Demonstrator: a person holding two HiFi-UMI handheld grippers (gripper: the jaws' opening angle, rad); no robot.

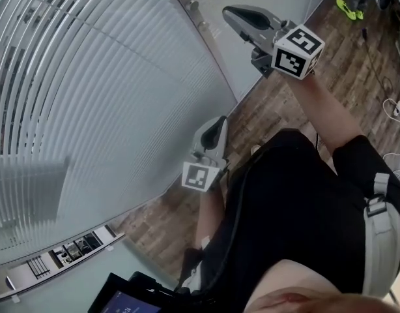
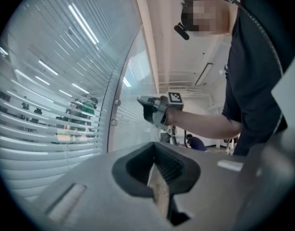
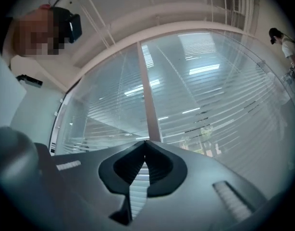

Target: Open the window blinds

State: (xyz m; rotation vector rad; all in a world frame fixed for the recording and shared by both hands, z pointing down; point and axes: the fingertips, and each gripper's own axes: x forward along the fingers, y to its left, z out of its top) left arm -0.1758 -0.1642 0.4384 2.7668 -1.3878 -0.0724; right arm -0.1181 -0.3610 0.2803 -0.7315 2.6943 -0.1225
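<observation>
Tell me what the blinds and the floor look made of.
The blinds are thin, pale slats with a soft sheen, probably painted metal or plastic; I can't tell which. The floor shows brown boards with grain and staggered joints: wood or wood-look laminate.

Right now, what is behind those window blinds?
Through the gaps between the slats of the blinds, the left gripper view shows a lit room and what looks like someone in green. The slats cover the rest, so nothing more can be made out.

Slatted blinds (image 1: pixel 89 103) near right hand-held gripper (image 1: pixel 228 11)
</observation>
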